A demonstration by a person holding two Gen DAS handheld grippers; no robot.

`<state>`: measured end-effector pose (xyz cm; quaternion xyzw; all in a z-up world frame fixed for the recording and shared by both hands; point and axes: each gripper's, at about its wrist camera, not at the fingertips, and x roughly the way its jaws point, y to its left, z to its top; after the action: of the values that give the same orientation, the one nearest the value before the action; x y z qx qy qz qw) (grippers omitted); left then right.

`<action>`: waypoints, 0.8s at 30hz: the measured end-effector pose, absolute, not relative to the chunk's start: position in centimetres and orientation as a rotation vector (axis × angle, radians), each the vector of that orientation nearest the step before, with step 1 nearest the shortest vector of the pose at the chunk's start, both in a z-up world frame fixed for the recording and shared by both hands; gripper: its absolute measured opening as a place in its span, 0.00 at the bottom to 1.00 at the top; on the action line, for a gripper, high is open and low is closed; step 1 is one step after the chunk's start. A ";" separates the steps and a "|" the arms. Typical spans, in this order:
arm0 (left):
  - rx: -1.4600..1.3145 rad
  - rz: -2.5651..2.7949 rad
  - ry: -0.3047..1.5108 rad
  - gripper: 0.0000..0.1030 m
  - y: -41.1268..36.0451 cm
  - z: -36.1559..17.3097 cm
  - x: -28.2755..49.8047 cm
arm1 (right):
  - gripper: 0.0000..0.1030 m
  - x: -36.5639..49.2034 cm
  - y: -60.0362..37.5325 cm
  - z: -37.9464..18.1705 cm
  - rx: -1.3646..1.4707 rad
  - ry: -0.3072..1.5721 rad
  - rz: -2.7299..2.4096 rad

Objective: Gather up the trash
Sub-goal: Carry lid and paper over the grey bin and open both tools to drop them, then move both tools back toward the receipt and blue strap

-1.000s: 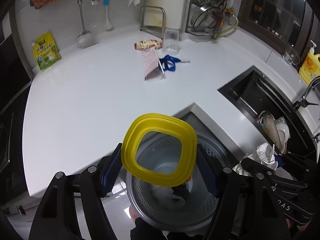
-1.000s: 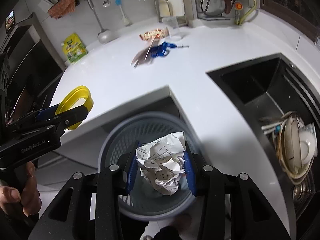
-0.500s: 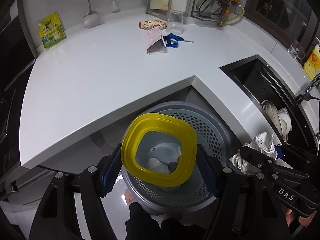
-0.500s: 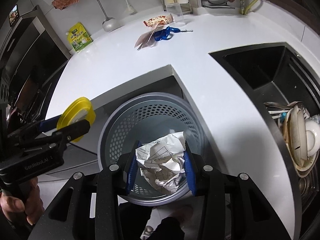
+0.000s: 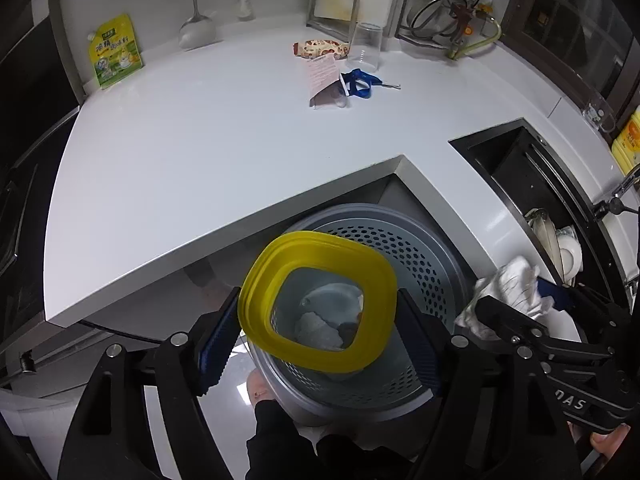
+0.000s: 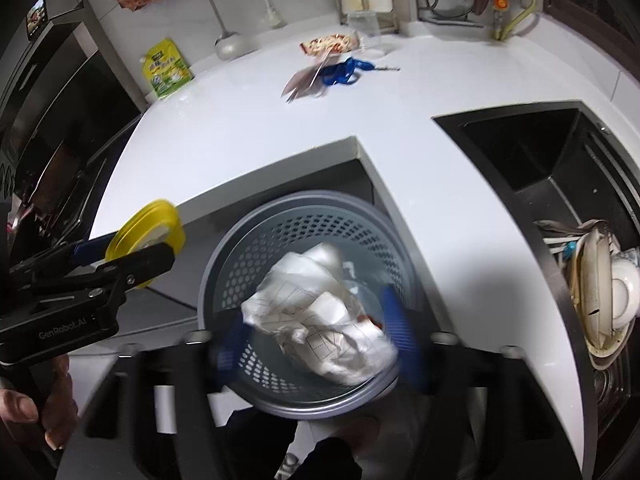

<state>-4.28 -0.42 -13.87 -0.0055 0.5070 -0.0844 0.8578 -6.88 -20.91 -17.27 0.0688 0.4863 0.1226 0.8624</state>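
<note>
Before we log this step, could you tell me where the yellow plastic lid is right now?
The yellow plastic lid sits gripped in the left gripper, directly above the grey perforated bin below the counter corner.

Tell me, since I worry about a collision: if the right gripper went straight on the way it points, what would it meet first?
Likely the grey perforated bin: the right gripper, blurred, points into its mouth, paper wad between its fingers. Depth is unclear.

Black tool (image 5: 318,332) frames, blue pads, silver screws.
</note>
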 end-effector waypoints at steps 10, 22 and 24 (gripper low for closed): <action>-0.019 -0.162 1.061 0.79 -0.2 -13.7 -4.3 | 0.69 -7.1 -22.1 -17.6 0.171 1.037 0.243; -0.002 -0.155 1.040 0.81 -0.4 -13.1 -4.3 | 0.69 -7.0 -22.5 -17.6 0.178 1.034 0.245; -0.002 -0.151 1.036 0.81 -0.3 -13.0 -4.3 | 0.69 -6.9 -22.5 -17.6 0.178 1.034 0.245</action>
<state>-4.27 -0.30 -13.00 -0.0008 0.4945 -0.0720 0.8662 -6.94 -22.51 -17.59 0.0849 0.4925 0.1166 0.8583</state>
